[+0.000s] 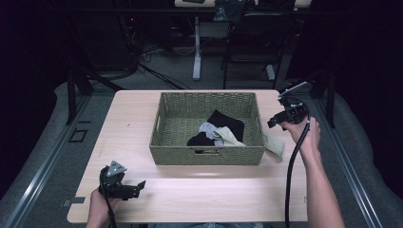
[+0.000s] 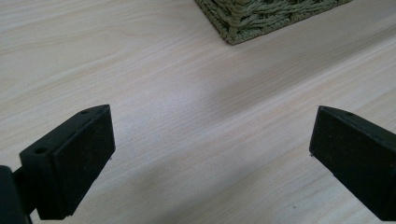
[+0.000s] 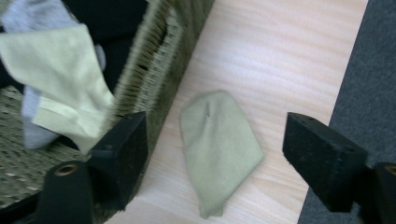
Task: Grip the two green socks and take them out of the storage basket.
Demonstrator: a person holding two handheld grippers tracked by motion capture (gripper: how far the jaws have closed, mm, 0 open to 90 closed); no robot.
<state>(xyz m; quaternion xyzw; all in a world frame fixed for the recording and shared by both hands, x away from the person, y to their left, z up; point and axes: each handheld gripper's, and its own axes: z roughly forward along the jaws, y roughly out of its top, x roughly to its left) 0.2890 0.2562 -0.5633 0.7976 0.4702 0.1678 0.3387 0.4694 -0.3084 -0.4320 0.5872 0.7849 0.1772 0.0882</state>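
From the high view, a woven basket (image 1: 207,154) sits in the middle of the pale wooden table (image 1: 138,118). Inside it lie black cloths (image 1: 227,122), a grey cloth (image 1: 207,129) and a pale yellow-green cloth (image 1: 229,136). A second pale green cloth (image 1: 274,145) lies flat on the table just beside the basket's right wall. The right tongs (image 1: 272,123) hang above the table's right edge, near that cloth and above it, held in the person's right hand (image 1: 304,130). The left tongs (image 1: 140,186) rest low near the table's front left corner, well apart from the basket, in the left hand (image 1: 97,204).

In the left gripper view, the left tongs (image 2: 210,154) stand wide apart with bare table (image 2: 187,93) between them, and a corner of the basket (image 2: 252,18) shows at the top.

In the right gripper view, the right tongs (image 3: 215,149) are spread wide and hold nothing. The pale green cloth (image 3: 219,149) lies on the table between the jaws, farther off, just beside the basket (image 3: 159,70) wall. Over that wall, the pale yellow-green cloth (image 3: 65,79) and the grey cloth (image 3: 32,14) lie inside.
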